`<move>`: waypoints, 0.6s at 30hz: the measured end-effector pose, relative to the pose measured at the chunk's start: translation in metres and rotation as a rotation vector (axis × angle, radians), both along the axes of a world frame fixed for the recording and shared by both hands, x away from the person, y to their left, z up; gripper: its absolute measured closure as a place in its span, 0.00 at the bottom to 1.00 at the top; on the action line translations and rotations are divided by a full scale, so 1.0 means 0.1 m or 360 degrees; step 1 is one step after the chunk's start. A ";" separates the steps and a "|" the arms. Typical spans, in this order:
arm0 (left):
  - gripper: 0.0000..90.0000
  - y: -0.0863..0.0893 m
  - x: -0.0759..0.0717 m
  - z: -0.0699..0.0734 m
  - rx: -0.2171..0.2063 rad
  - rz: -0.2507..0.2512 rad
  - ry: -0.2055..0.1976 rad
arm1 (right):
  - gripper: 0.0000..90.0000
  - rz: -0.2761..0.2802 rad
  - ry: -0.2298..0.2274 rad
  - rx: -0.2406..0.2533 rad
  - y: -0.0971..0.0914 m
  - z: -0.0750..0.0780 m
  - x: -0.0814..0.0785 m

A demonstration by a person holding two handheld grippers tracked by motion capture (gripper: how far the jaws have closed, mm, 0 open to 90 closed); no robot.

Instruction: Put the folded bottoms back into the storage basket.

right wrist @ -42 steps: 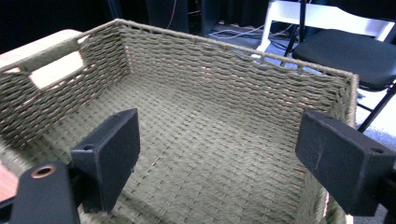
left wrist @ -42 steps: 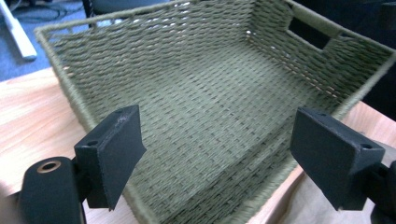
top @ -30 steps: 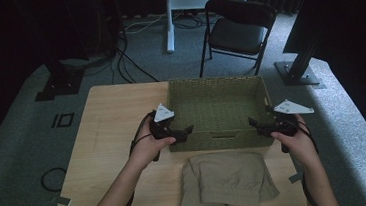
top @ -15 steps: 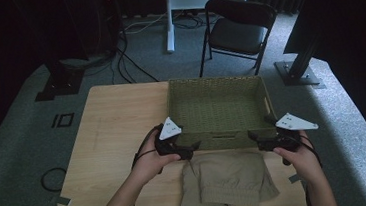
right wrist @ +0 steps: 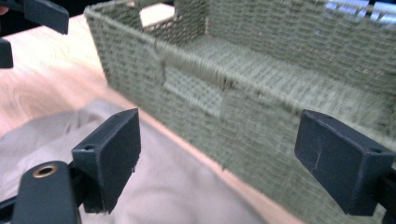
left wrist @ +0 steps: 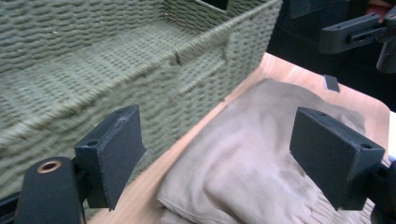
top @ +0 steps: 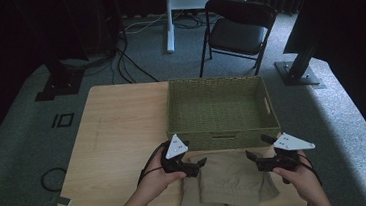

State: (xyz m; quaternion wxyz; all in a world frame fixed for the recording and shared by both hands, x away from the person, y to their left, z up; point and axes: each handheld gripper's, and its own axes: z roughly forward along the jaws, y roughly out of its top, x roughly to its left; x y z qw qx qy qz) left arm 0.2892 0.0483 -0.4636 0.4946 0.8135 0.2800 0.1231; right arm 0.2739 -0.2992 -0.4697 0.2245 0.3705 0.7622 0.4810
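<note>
A folded tan cloth (top: 228,179) lies on the wooden table (top: 118,133) just in front of an empty green woven basket (top: 223,140). My left gripper (top: 199,164) hovers at the cloth's left edge and points right, jaws open with nothing between them. My right gripper (top: 250,156) hovers at the cloth's right edge and points left, also open. In the left gripper view the open left gripper (left wrist: 224,140) frames the cloth (left wrist: 261,154) beside the basket wall (left wrist: 93,70). In the right gripper view the open right gripper (right wrist: 219,140) faces the basket wall (right wrist: 280,60) above the cloth (right wrist: 154,182).
The left half of the table is bare wood. Behind the table stand a black folding chair (top: 237,28), a white desk leg (top: 169,24) and a black stand base (top: 299,73). Cables (top: 127,62) run over the grey carpet.
Both hands have drawn back from the basket's two sides toward the table's near edge and sunk lower. They now flank the cloth. Both pairs of jaws stay open.
</note>
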 end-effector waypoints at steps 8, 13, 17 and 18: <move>0.20 -0.07 -0.02 -0.25 0.0057 0.0001 0.0075 | 0.16 -0.0049 0.0086 -0.0026 -0.01 -0.32 -0.06; 0.20 -0.12 0.01 -0.45 0.0108 0.0023 0.0141 | 0.16 -0.0112 0.0129 -0.0074 -0.04 -0.47 -0.05; 0.20 -0.14 0.04 -0.58 0.0150 0.0051 0.0176 | 0.16 -0.0186 0.0182 -0.0108 -0.09 -0.62 -0.04; 0.20 -0.14 0.04 -0.61 0.0160 0.0065 0.0181 | 0.15 -0.0205 0.0191 -0.0116 -0.10 -0.64 -0.03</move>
